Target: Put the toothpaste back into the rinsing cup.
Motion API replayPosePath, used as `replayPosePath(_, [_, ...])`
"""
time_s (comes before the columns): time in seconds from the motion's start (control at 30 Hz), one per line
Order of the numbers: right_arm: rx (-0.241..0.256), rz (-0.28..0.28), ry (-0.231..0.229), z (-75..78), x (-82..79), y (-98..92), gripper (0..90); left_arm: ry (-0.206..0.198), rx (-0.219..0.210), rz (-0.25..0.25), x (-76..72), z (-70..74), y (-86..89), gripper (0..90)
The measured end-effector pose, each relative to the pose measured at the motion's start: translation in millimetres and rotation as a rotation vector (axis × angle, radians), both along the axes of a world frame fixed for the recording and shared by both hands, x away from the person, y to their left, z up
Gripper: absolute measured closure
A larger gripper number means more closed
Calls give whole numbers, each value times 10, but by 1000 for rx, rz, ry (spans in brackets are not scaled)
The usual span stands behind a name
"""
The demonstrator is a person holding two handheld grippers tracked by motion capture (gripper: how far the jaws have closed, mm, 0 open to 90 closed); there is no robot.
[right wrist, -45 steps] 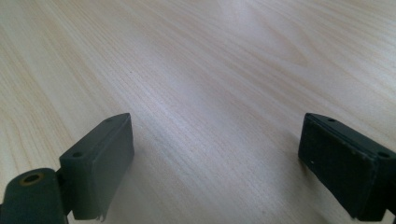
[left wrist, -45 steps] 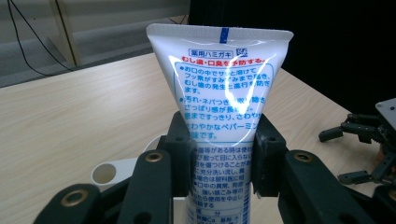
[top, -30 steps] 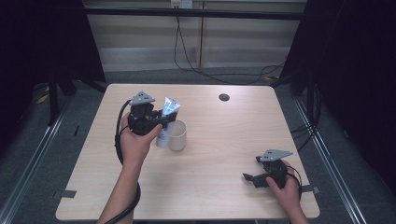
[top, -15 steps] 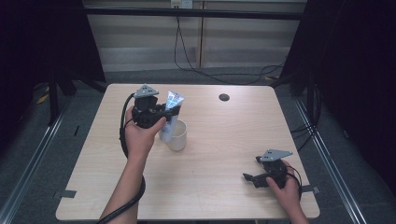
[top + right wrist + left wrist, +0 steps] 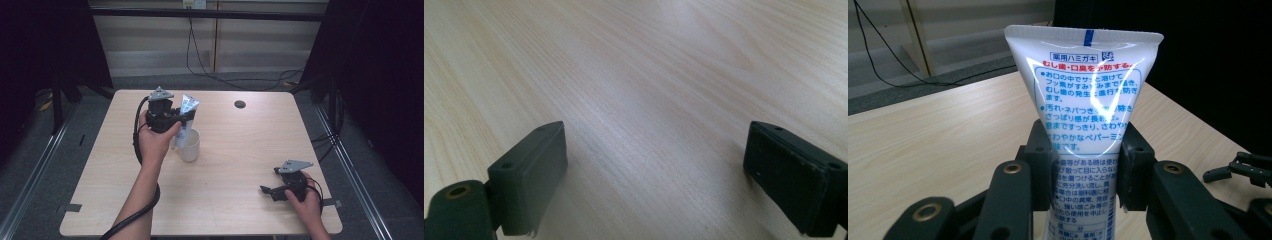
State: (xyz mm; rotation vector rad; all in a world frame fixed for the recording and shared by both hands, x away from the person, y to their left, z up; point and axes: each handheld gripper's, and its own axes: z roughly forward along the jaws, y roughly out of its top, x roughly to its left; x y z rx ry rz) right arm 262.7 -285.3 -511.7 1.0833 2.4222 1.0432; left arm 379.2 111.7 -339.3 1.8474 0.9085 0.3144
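Left gripper (image 5: 181, 117) pinches glossy plastic toothpaste tube (image 5: 1088, 100), long axis upright, flat crimped end up. Right gripper (image 5: 659, 175) spread over woodgrain bench (image 5: 634, 75).

A test room for recording, not a home.

A bare wooden table (image 5: 225, 200) stands alone on grey floor, with dark curtains (image 5: 380, 75) hanging at both sides. Metal rails (image 5: 30, 175) run along the floor beside it. Black cables (image 5: 210, 70) trail down a plain panelled wall (image 5: 150, 55) at the back. Bits of tape (image 5: 70, 207) mark the table edge.
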Motion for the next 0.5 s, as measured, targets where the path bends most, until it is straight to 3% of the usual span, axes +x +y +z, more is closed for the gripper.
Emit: replayPosePath(0.5, [0, 1, -1, 0, 0, 0, 102, 9, -10, 7, 114, -80, -80, 655])
